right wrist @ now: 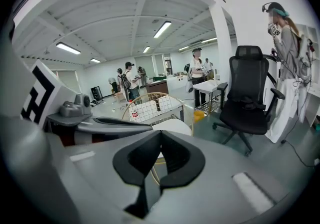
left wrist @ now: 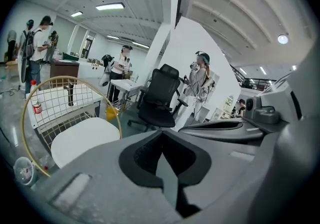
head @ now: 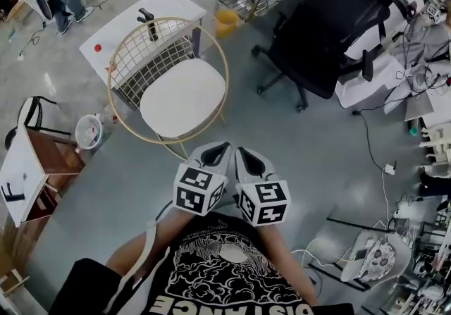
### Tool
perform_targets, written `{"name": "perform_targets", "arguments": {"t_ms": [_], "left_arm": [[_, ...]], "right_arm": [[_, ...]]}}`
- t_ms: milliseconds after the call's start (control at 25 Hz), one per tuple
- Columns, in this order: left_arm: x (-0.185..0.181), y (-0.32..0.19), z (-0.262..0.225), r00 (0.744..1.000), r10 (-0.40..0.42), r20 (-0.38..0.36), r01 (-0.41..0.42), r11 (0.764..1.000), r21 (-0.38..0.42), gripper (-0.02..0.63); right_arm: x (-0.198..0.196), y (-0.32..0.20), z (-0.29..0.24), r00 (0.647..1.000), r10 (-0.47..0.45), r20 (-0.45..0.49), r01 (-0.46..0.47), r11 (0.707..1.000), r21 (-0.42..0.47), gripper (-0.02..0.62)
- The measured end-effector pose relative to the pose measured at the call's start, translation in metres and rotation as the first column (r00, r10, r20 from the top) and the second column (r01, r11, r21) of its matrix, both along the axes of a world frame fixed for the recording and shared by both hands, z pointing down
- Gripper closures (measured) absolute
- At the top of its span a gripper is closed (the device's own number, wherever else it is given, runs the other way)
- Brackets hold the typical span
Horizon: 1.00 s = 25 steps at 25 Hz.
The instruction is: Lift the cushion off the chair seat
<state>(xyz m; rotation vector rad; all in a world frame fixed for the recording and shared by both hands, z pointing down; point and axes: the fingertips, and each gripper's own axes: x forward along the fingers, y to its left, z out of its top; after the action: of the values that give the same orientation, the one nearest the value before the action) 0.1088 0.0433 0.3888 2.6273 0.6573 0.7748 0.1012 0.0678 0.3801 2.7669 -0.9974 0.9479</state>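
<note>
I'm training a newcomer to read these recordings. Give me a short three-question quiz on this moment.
1. True or false: the white cushion lies on the seat of the gold wire chair.
2. The left gripper and right gripper are: A) open, B) shut and empty, C) shut on the cushion.
3. Fill in: the office chair beyond the grippers is ____ in colour.
Key: 1 true; 2 B; 3 black.

Left tongs (left wrist: 161, 137), right tongs (right wrist: 161, 135): apparently shut, abreast.
</note>
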Motion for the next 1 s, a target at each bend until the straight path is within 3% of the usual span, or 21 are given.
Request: {"name": "perform_targets", "arguments": {"t_ms": [320,520,720,1000], "left_arm": [[0.027,-0.043,0.006,0.992,-0.125,0.003,0.125,0.992,0.011,0.611],[0.05,-0.065,0.01,0.97,-0.243,-0.007,0.243,0.97,0.005,0.611],[0.07,-0.074,0.019,0.925,-0.38,0.014,0.38,0.925,-0.01,0.611],[0.096,-0.07,0.039,0.831,-0.554,0.049,0.556,0.828,-0.07,0.609]], "right_arm": [[0.031,-0.042,0.003,0.991,-0.137,-0.012,0.137,0.991,0.011,0.598],[0.056,-0.064,0.008,0.966,-0.256,-0.015,0.257,0.966,0.034,0.598],[0.08,-0.074,0.017,0.92,-0.393,0.001,0.392,0.918,0.048,0.598],[0.11,-0.078,0.03,0.809,-0.588,0.028,0.586,0.809,0.052,0.598]]}}
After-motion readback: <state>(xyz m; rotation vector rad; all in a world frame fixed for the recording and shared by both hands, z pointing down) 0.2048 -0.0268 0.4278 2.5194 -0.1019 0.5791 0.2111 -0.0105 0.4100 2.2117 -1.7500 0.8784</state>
